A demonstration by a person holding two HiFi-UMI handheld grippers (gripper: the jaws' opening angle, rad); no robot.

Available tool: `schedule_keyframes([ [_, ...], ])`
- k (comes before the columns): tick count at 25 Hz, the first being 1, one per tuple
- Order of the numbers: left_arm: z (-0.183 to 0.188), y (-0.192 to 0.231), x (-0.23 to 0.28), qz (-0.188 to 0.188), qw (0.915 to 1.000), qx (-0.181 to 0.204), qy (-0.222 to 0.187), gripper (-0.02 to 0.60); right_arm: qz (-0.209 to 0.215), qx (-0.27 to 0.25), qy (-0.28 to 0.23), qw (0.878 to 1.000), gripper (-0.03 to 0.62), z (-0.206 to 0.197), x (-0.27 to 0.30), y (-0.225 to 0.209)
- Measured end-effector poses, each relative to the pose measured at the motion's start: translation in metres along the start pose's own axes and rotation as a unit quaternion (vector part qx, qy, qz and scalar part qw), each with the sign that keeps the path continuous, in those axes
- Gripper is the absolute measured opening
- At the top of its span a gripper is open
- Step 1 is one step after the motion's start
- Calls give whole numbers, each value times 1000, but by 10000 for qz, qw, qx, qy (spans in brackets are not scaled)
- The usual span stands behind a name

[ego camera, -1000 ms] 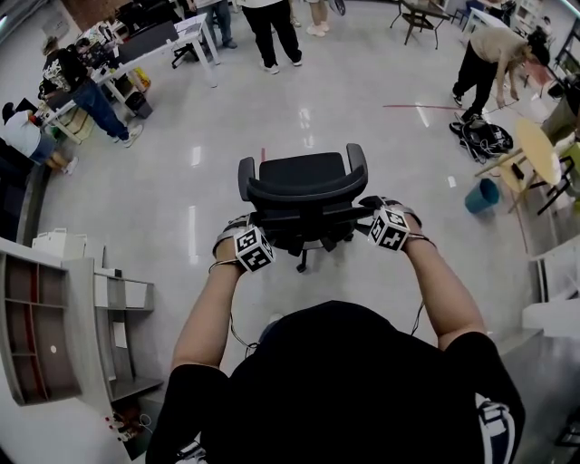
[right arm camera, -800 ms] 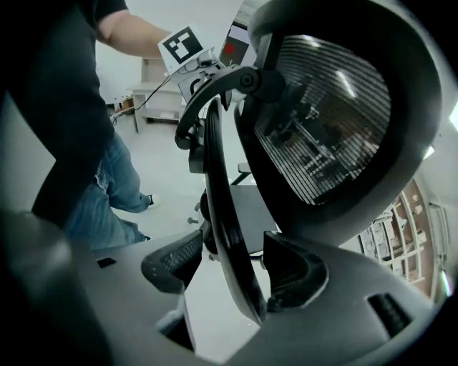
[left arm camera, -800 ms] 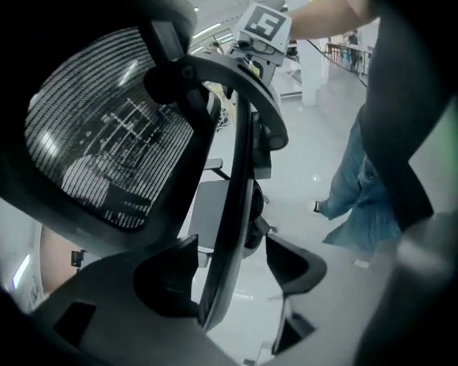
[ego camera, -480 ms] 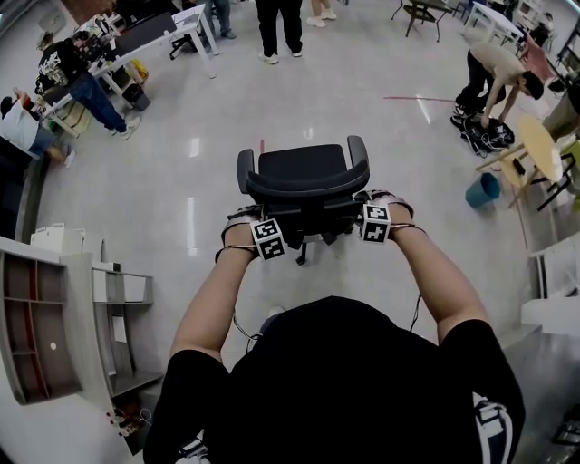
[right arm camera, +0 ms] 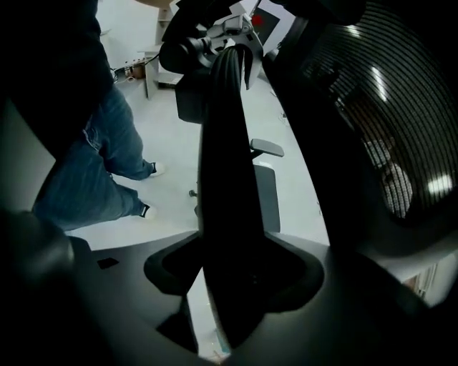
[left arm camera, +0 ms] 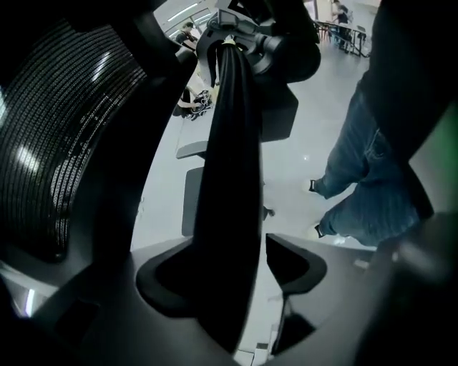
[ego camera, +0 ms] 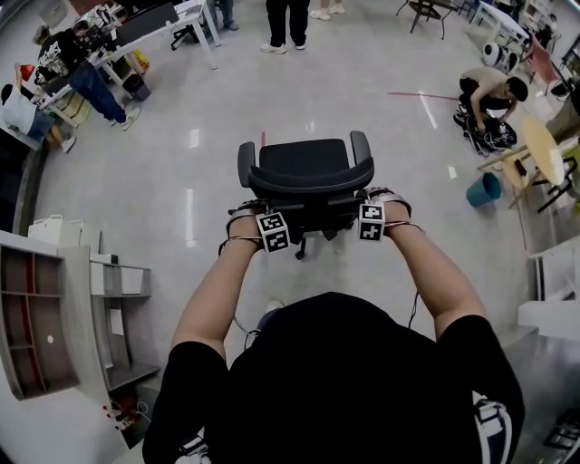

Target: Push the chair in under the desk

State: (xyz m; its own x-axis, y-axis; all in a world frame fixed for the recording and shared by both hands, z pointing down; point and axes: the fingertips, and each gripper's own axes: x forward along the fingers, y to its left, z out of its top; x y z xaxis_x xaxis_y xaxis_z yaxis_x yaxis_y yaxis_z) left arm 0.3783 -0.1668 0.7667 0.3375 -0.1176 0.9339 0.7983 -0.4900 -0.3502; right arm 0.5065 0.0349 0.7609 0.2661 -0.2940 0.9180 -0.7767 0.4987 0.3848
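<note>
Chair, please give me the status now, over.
Grip: left tool just opened wider, right tool just closed slightly, each open around a chair-back strut. The chair stands on open floor, at no desk. People stand beyond it.

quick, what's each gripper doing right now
left gripper: open, just widened; dark curved back strut of the black office chair between its jaws, unclamped
right gripper: open, just narrowed slightly; other back strut between its jaws, unclamped
</note>
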Motion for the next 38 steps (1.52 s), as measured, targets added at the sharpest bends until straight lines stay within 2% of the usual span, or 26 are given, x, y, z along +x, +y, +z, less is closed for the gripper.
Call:
schedule_keyframes([
  [7,1,14,-2,578,9983,80,-86,163,-304,-101,133,9994,112,-2,2,-7],
  [10,-1,16,-2,619,9980,107,-74,133,-391,-128,149,9990,106,0,3,-8],
  [24,3,22,-2,901,9959,76,-94,123,-475,-172,181,9986,98,-5,4,-12],
  [31,4,19,0,755,9971,93,-46,120,-538,-178,149,9983,98,-7,5,-12],
  [38,3,18,1,794,9968,41,-8,118,-560,-223,161,9980,98,-6,7,-13],
])
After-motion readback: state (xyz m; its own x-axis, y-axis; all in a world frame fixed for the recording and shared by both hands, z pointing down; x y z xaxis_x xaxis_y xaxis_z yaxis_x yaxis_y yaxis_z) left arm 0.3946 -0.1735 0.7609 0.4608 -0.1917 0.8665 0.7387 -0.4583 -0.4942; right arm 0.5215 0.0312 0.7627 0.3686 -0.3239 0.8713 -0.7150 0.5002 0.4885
